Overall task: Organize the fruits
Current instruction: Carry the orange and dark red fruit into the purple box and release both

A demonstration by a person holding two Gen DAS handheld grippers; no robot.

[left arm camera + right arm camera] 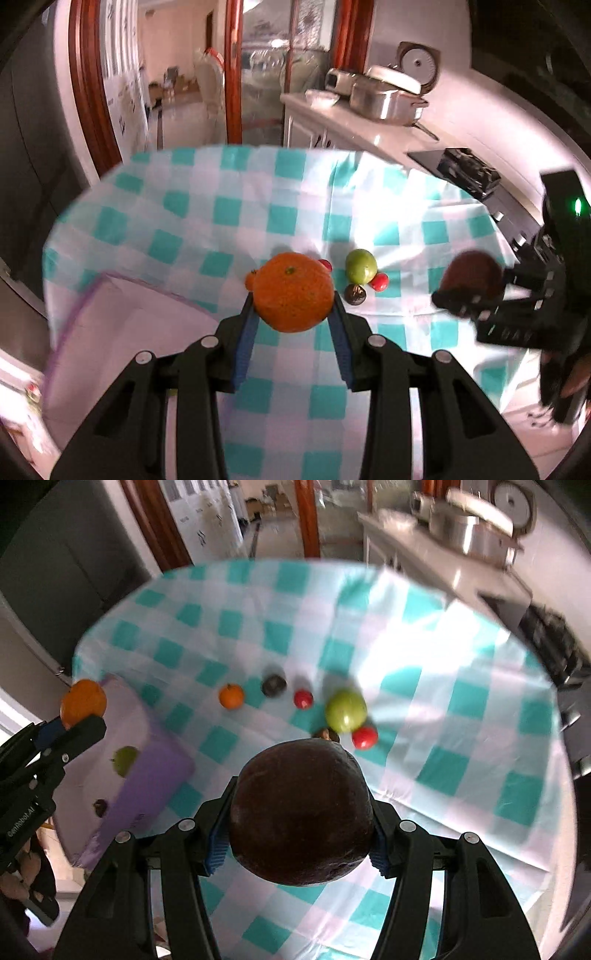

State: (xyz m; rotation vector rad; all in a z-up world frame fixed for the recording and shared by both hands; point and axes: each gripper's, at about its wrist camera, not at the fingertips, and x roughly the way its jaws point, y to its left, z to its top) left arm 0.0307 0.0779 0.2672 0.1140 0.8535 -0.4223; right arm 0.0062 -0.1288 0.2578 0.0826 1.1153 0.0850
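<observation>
My left gripper [293,295] is shut on a large orange [293,297] and holds it above the checked tablecloth [207,206]; the orange also shows in the right wrist view [83,701], over the purple box [147,775]. My right gripper [299,812] is shut on a dark brown round fruit [301,814], lifted above the cloth; the fruit shows at the right of the left wrist view [472,275]. On the cloth lie a green fruit [346,710], two small red fruits [303,699] [364,737], a small orange [231,696] and a dark fruit [274,685].
The purple box holds a green fruit [125,760] and a small dark fruit [100,806]. A counter [354,122] with metal pots [388,98] stands behind the table at the right. A doorway with wooden frame [232,70] is at the back.
</observation>
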